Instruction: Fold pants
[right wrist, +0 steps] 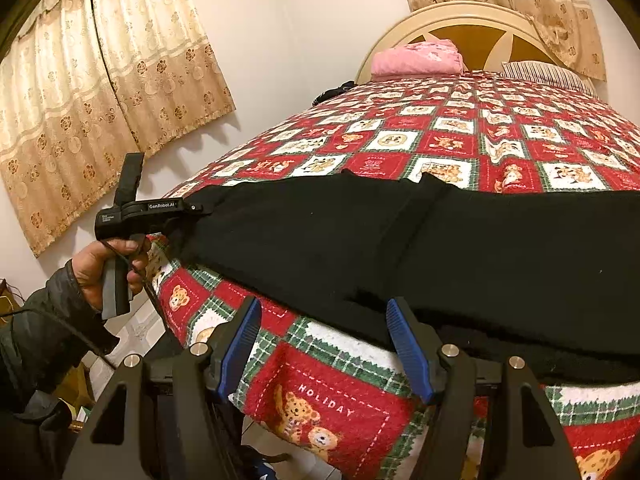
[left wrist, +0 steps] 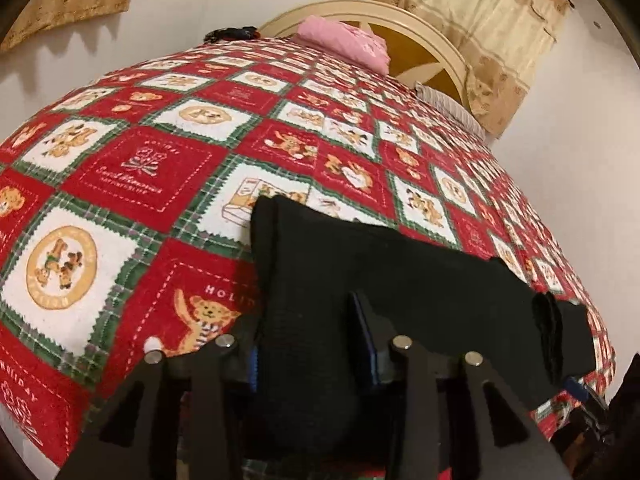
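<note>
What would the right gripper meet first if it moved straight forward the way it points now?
Most likely the near edge of the black pants, lying just ahead of the right gripper on the bedspread. Its jaws stand open; depth is uncertain.

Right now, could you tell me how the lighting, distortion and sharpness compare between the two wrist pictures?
Both are fisheye views that bulge the bedspread into a dome, with dark corners. Left wrist view: soft and slightly blurred, and the black pants show no fabric detail. Right wrist view: sharper, warm light, and the curtain casts a shadow on the wall; the pants are again almost featureless.
</note>
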Demonstrator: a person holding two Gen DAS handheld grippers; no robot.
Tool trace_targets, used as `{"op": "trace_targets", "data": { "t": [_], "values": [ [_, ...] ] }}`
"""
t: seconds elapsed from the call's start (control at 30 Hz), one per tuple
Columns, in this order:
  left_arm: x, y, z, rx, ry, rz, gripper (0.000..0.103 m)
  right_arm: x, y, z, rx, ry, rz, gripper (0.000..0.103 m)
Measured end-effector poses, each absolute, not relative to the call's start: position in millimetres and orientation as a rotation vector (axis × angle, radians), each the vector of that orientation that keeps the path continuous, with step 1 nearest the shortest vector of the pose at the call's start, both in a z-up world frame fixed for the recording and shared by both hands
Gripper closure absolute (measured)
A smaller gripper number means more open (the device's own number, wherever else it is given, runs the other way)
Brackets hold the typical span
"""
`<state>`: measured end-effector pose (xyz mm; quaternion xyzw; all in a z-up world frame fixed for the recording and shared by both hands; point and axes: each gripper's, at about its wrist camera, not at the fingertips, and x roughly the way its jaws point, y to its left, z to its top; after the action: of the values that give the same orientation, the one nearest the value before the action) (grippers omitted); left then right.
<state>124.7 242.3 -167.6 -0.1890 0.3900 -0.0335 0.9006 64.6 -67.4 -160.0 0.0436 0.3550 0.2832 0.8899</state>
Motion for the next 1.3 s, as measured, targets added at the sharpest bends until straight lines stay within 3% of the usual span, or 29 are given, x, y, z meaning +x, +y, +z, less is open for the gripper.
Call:
{"op": "trace_targets", "data": {
  "t": [0.03, 0.1, 0.37, 0.73, 1.3],
  "values": [
    [123.9, 242.4, -166.6, -0.39, 0.808, -0.083, 0.076, 64.3, -68.4, -160.1, 0.093, 0.737, 0.586, 0.036],
    [120.3, 244.8, -163.6, -0.432, 0.803, -0.125, 0.08, 63.9, -70.6, -160.0, 0.102, 0.735, 0.582, 0.036],
    [105.1, 228.4, -114.1, -0.509, 0.687, -0.213, 0.081, 63.6, -86.7, -151.2, 0.117, 0.708, 0.538, 0.036],
    [111.9, 140.1, -36.8, -0.467, 0.593, -0.427, 0.081, 56.7, -144.5, -113.8, 0.09, 0.616, 0.43, 0.036],
    [138.9, -48.8, -34.2, -0.289, 0.718, -0.716, 0.081, 52.4, -257.1, -101.4, 0.195, 0.536, 0.214, 0.035]
  ]
}}
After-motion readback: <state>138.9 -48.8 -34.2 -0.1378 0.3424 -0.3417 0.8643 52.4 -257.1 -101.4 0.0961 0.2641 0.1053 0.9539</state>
